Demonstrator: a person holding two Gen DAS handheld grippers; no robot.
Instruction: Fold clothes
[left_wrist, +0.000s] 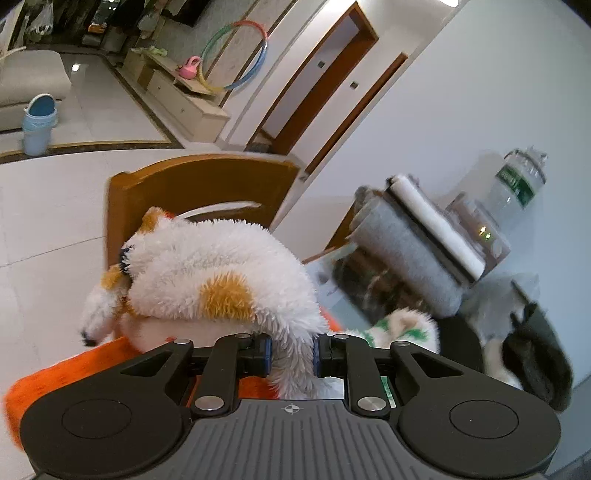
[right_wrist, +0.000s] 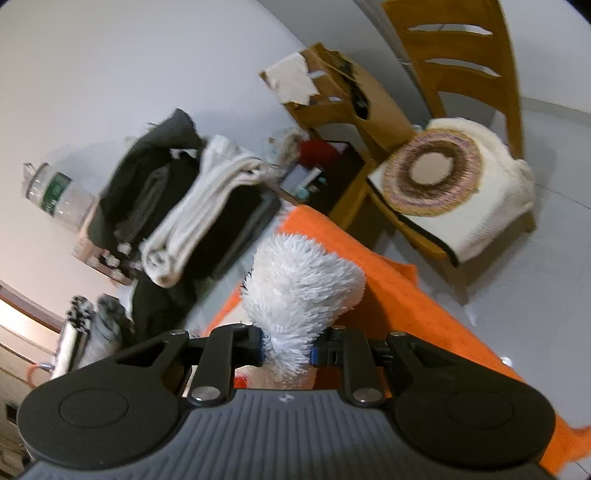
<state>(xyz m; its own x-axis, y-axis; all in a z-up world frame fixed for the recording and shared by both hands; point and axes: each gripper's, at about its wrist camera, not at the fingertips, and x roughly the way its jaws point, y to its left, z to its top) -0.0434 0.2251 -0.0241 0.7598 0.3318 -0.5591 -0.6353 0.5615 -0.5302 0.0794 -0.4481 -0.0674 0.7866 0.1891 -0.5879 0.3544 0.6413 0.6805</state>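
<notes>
A fluffy white garment with orange-brown patches (left_wrist: 207, 277) bunches up in the left wrist view, lifted off the orange cloth (left_wrist: 74, 369) beneath it. My left gripper (left_wrist: 293, 354) is shut on a fold of that fluffy garment, its pads pressing the pile from both sides. In the right wrist view, another tuft of the same white fluffy garment (right_wrist: 299, 280) rises over the orange cloth (right_wrist: 406, 295). My right gripper (right_wrist: 288, 349) is shut on this tuft. A second fluffy piece with green marks (left_wrist: 402, 326) lies to the right.
Folded grey and white clothes (left_wrist: 417, 240) and rolled white and dark clothes (right_wrist: 192, 214) are stacked at the table's back. A water bottle (left_wrist: 517, 184) stands by the wall. Wooden chairs (left_wrist: 199, 192) (right_wrist: 461, 122) stand beside the table; one carries a cushion (right_wrist: 443, 181).
</notes>
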